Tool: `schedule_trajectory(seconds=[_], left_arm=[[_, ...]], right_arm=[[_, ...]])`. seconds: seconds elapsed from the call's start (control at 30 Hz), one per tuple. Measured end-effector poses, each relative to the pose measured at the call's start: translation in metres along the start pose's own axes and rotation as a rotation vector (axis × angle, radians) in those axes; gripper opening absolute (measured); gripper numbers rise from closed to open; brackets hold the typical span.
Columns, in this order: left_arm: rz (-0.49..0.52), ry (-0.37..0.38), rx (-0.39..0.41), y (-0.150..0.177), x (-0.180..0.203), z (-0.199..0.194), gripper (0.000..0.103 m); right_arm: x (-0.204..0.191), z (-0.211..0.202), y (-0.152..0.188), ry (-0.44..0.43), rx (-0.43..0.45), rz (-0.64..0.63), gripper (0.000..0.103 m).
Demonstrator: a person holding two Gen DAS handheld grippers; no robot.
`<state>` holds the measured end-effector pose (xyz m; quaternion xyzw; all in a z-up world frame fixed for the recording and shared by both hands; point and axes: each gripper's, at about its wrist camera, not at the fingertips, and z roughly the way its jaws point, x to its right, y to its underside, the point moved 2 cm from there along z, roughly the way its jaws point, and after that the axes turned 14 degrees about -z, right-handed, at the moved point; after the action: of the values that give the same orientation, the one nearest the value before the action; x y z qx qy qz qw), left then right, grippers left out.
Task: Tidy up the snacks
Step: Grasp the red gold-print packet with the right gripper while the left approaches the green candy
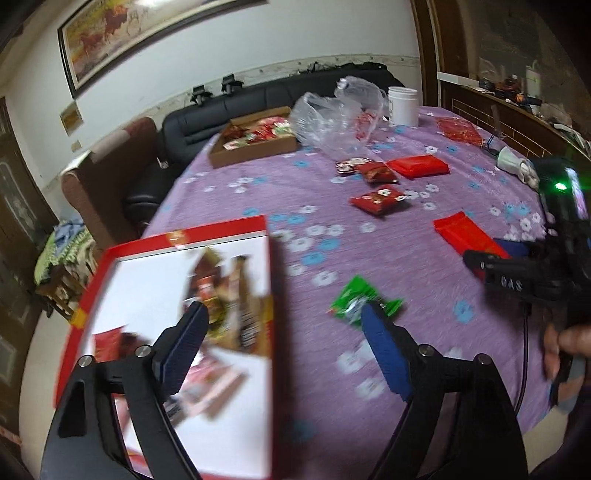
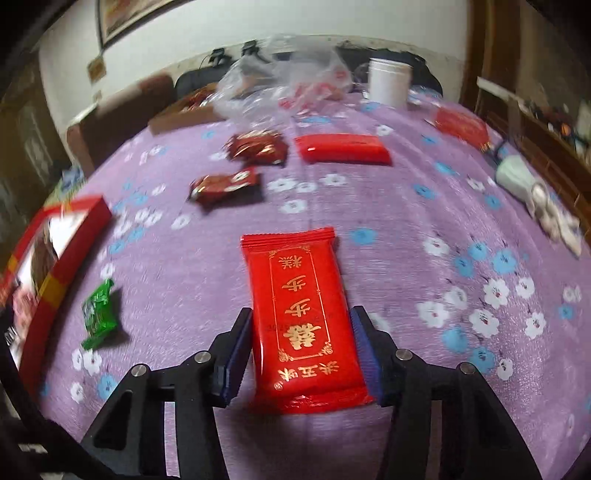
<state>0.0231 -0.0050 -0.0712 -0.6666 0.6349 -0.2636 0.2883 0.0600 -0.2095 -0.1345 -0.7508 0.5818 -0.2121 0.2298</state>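
Sorting was part done (some snacks boxed, several loose): right gripper [image 2: 301, 354] straddled the red packet [image 2: 304, 321] on the cloth [image 2: 406, 229], pads not visibly pressing; left gripper [image 1: 284, 343] gaped empty.

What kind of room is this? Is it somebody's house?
Most likely a living room at home: a black sofa along the wall, a framed painting above it, and a table with a flowery purple tablecloth strewn with snacks.
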Motion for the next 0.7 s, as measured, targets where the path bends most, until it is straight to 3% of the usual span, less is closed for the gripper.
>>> schedule_trajectory(seconds=[0.1,0.17,0.4,0.7], left_arm=[[0.008,0.018,-0.046,-0.003,0.023,0.022,0.085],[0.027,-0.009,-0.082,-0.001,0.034,0.037,0.085],[-0.026,0.068,-0.227,0.01,0.034,0.067,0.085],[-0.026,0.106,-0.209,0.012,0.035,0.074,0.087]], right_arm=[[0.002,-0.002,0.0,-0.017,0.007,0.008,0.055],[0.001,-0.001,-0.001,-0.016,0.004,0.001,0.057],[0.006,0.0,0.0,-0.058,0.019,0.027,0.06],[0.005,0.001,0.0,-0.072,0.021,0.025,0.063]])
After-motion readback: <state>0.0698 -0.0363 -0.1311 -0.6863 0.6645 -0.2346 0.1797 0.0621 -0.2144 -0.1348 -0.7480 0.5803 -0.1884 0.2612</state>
